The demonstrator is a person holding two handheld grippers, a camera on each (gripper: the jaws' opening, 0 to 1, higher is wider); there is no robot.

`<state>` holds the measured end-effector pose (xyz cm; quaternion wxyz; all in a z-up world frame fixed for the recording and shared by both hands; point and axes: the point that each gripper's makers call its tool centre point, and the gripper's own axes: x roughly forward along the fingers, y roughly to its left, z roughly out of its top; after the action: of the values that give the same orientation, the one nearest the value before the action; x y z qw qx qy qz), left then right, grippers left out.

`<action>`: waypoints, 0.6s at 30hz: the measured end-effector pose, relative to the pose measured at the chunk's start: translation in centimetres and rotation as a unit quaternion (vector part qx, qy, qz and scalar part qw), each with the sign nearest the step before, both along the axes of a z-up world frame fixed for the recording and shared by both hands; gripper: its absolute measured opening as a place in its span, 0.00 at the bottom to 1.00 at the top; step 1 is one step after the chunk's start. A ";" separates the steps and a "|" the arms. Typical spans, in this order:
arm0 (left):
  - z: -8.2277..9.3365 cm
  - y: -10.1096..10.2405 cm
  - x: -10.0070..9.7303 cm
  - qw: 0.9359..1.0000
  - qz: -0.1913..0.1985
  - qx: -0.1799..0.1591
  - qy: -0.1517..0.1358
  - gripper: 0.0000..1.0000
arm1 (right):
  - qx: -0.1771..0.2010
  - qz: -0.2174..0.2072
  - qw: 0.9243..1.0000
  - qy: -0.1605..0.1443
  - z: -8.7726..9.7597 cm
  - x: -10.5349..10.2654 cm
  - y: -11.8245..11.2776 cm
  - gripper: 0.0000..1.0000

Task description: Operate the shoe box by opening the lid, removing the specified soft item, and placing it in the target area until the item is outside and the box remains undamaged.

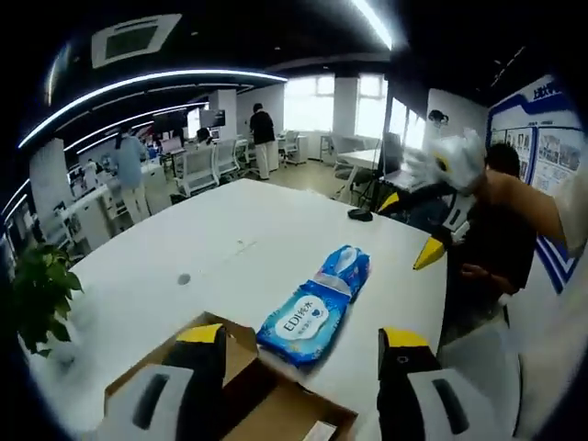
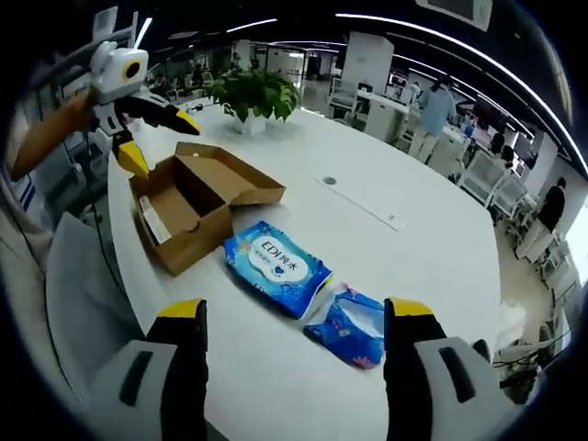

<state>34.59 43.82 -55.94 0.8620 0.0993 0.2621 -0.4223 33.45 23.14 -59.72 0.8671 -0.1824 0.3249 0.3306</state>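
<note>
The shoe box (image 2: 197, 209) stands open on the white table (image 2: 395, 184), its lid folded back toward the upper right of the box in the right gripper view, with a small paper slip lying inside. The soft item, a blue wet-wipe pack (image 2: 276, 267), already lies outside on the table just beside the box, its long axis running from upper left to lower right in that view; a second, crumpled blue pack (image 2: 349, 326) touches or nearly touches its lower-right end. The right gripper (image 2: 299, 344) hangs above the table with jaws spread wide and empty, the two packs lying between and just ahead of its jaw tips, so this gripper is judged the nearer to them. The left gripper (image 2: 152, 124) appears at upper left of the same view, above the box's far side, its yellow tips parted and holding nothing. In the left gripper view its own jaws straddle the box edge at the bottom of the frame, the wipe pack (image 1: 305, 322) lying ahead between them. No marked target area can be made out. A potted plant (image 2: 253, 95) stands beyond the box, well apart, and nothing obstructs the packs. The box appears undamaged.
</note>
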 end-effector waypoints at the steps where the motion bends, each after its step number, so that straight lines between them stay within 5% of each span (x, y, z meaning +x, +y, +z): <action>1: 0.3 0.6 -0.1 1.000 0.006 -0.004 -0.001 0.70 | 0.003 0.000 1.000 -0.002 0.1 -0.1 0.3 0.77; 18: 0.7 8.1 -2.0 0.997 0.070 -0.036 -0.006 0.91 | 0.016 0.058 0.998 0.001 0.4 -1.8 5.7 0.89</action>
<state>32.59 51.89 -55.22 0.8942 0.0524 0.2478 -0.3691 31.70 28.85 -59.29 0.8488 -0.1865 0.3096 0.3859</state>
